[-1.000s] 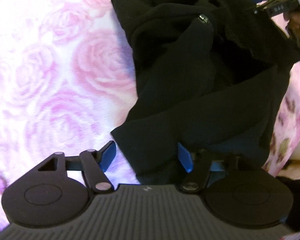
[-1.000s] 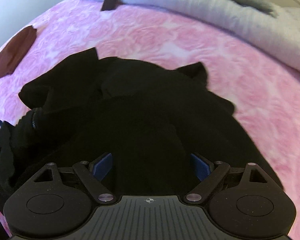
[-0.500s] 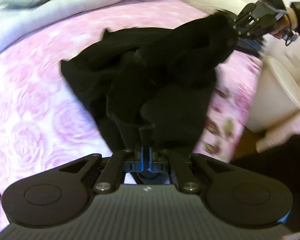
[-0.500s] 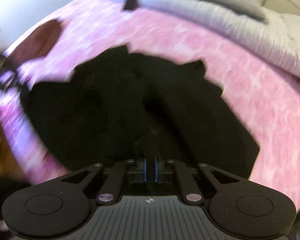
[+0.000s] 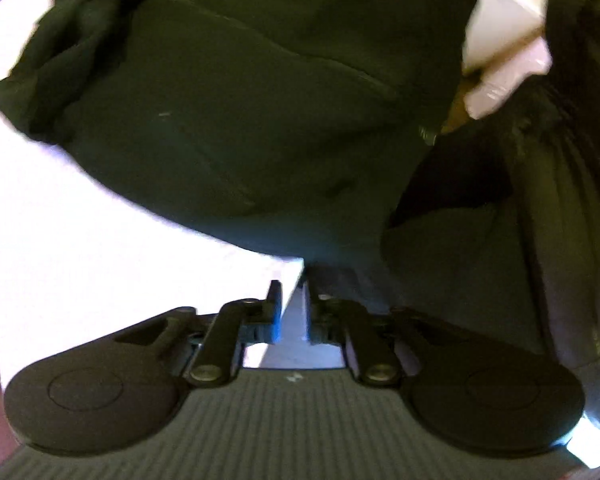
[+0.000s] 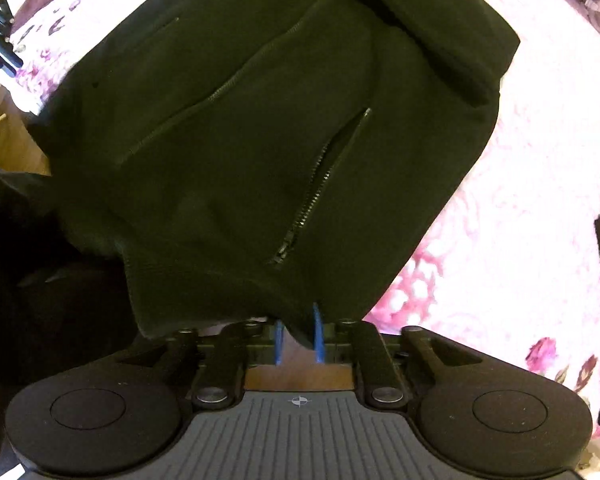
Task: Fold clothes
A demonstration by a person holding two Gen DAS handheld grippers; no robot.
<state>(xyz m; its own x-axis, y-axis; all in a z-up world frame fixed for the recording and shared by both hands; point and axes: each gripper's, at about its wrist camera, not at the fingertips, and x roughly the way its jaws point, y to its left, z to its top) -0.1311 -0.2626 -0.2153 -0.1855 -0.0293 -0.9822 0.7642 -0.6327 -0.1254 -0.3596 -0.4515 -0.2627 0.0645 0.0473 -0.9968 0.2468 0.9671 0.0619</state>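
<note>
Now we hold a black zippered fleece jacket [image 6: 260, 120] above the pink rose-print bedspread [image 6: 520, 200]. Our right gripper [image 6: 298, 340] pinches its hem; our left gripper [image 5: 292, 304] has just eased narrowly apart, seemingly empty.

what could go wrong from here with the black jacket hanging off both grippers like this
1. The right gripper pinches only a thin bit of the black jacket's hem. Its jaws have just been opening, so the hem may slip out.
2. The left gripper shows a bare gap between its fingers, jaws just eased apart; that corner may already be free.
3. The open zipper could snag when laid down.
</note>
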